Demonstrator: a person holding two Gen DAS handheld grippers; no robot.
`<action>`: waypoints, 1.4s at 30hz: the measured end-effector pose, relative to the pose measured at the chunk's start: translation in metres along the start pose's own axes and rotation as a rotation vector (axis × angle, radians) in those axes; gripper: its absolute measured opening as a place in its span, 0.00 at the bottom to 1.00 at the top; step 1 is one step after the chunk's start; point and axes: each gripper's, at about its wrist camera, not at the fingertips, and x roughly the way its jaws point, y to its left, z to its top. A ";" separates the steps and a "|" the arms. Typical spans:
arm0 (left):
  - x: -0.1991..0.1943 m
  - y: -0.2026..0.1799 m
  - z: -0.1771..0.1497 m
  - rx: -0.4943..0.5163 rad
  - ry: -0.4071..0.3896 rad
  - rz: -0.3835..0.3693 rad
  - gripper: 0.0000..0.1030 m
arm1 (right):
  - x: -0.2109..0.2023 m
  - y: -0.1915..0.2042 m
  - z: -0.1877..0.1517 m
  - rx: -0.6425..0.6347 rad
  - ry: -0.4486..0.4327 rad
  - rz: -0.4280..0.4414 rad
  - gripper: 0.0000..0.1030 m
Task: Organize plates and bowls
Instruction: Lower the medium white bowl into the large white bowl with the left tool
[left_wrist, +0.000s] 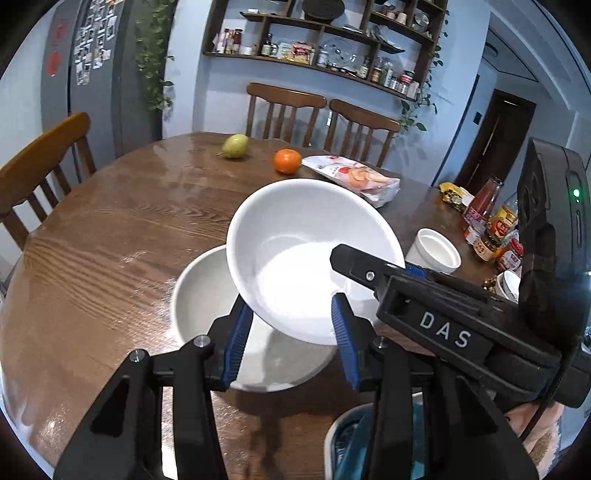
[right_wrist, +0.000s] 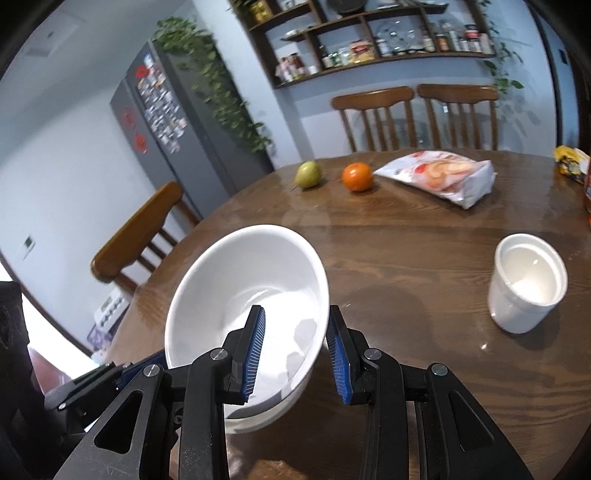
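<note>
A white bowl (left_wrist: 295, 240) is tilted above a second white bowl (left_wrist: 207, 295) that rests on the round wooden table (left_wrist: 110, 240). My right gripper (right_wrist: 295, 354) straddles the tilted bowl's (right_wrist: 243, 291) near rim, one pad inside and one outside, and holds it; it also shows in the left wrist view (left_wrist: 369, 266). The lower bowl (right_wrist: 255, 417) peeks out beneath. My left gripper (left_wrist: 290, 332) is open, its blue pads on either side of the bowls' near edges, holding nothing.
A small white cup (right_wrist: 524, 284) stands to the right. A pear (left_wrist: 234, 146), an orange (left_wrist: 287, 161) and a snack bag (left_wrist: 354, 177) lie at the far side. Sauce bottles and jars (left_wrist: 491, 221) crowd the right edge. Chairs surround the table.
</note>
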 end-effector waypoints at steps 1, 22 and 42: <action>-0.001 0.001 -0.001 0.000 0.000 0.003 0.40 | 0.001 0.003 -0.001 -0.006 0.005 0.005 0.36; 0.009 0.018 -0.015 -0.049 0.068 0.012 0.40 | 0.020 0.020 -0.012 -0.095 0.081 -0.015 0.36; 0.020 0.022 -0.015 -0.059 0.110 -0.005 0.40 | 0.031 0.016 -0.016 -0.088 0.127 -0.055 0.36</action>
